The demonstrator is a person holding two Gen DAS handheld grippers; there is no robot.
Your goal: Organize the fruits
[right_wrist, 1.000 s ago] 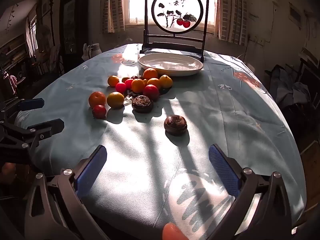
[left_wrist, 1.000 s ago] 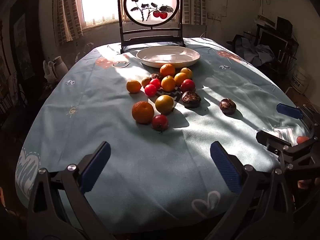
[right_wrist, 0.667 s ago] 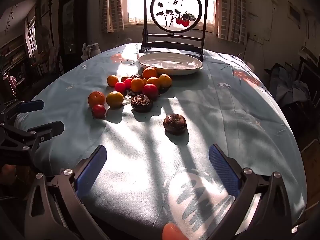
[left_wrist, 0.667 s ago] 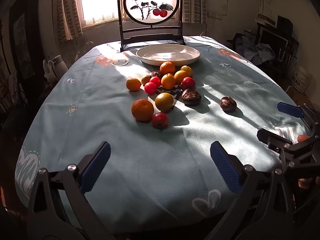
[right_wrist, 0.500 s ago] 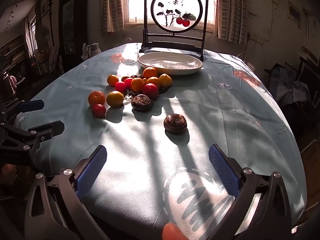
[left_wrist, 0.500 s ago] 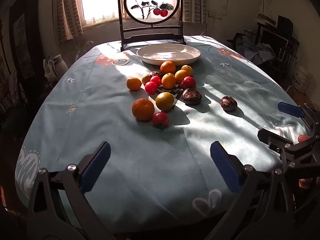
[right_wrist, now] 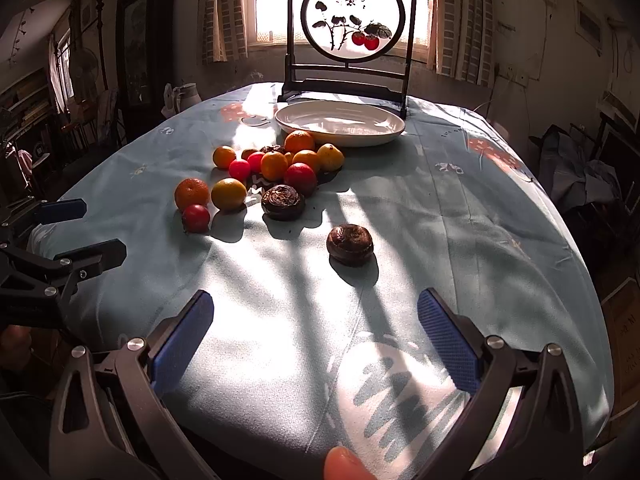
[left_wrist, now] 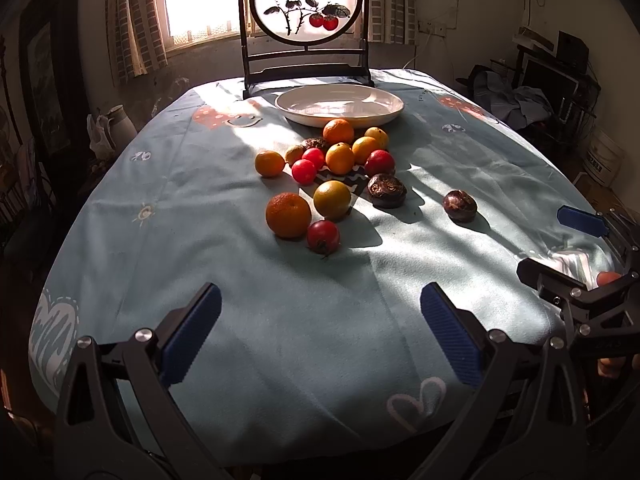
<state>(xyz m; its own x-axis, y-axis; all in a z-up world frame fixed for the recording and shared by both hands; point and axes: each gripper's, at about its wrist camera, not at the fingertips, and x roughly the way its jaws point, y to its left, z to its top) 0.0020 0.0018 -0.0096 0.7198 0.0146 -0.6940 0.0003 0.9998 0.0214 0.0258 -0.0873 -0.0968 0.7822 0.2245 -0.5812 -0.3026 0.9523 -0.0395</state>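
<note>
Now approach step, nothing gripped. Left claw [left_wrist: 320, 334] spread, empty; right claw [right_wrist: 314, 332] spread, empty. Fruits [left_wrist: 336, 160] loose on desk [left_wrist: 200, 208] before plate [left_wrist: 340, 106], apparently empty. Next: right claw reaches nearest dark fruit [right_wrist: 350, 245], pinches gently, carries to plate.

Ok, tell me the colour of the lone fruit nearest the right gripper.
Dark brown lone fruit; clearest in the right wrist view.

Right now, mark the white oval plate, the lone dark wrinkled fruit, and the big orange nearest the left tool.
white oval plate [left_wrist: 396, 110], left wrist view, right rim.
lone dark wrinkled fruit [right_wrist: 349, 242], right wrist view, top centre.
big orange [left_wrist: 288, 215], left wrist view, centre.
</note>
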